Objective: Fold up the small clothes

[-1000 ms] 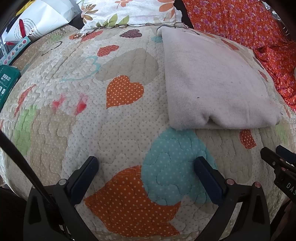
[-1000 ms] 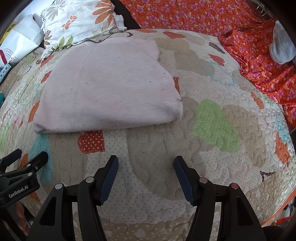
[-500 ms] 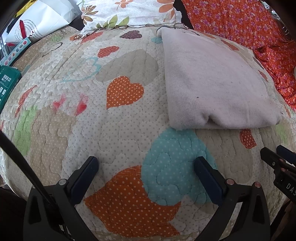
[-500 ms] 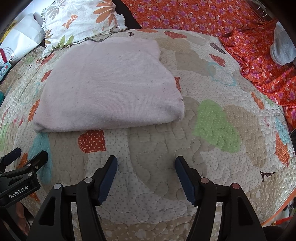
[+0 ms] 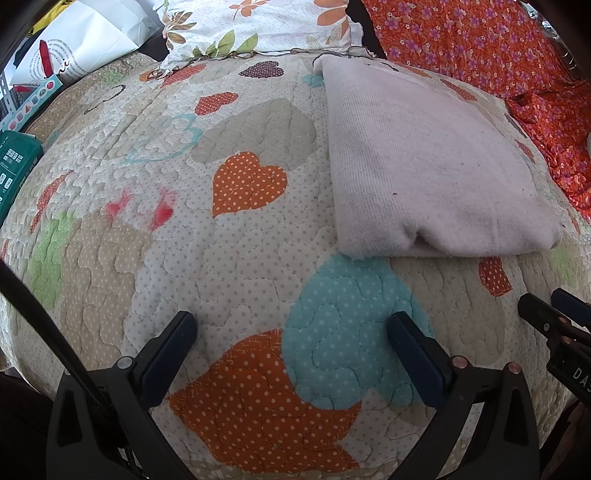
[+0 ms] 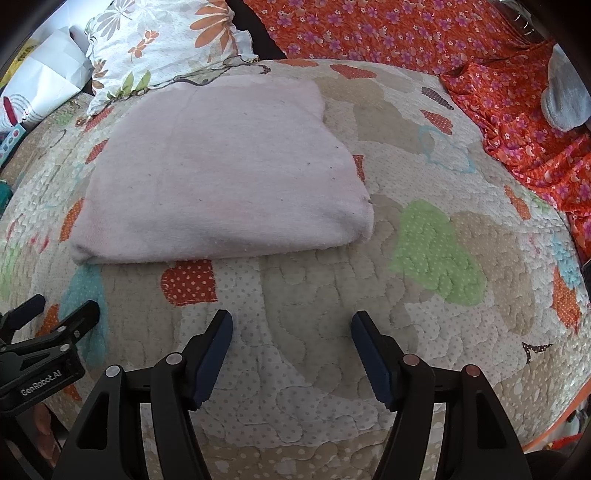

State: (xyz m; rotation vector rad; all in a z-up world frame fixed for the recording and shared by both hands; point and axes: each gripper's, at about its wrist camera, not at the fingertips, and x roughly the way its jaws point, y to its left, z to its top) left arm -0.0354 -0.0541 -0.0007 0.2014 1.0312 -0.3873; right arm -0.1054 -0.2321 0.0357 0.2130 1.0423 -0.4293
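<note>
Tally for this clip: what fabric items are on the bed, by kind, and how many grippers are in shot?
Folded pale pink knit garment: 1
Heart-patterned quilt: 1
Floral white pillow: 1
Orange flowered cloth: 1
Grey soft item, kind unclear: 1
Black two-finger grippers, left gripper, right gripper: 2
Total: 7

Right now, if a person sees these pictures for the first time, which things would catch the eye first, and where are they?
First comes the pale pink folded cloth, lying flat on the heart-patterned quilt just beyond both grippers. Next are the left gripper and right gripper, both open and empty above bare quilt, short of the cloth's near edge. Behind, a bright orange floral fabric runs along the far right, with a flowered pillow at the far left.
</note>
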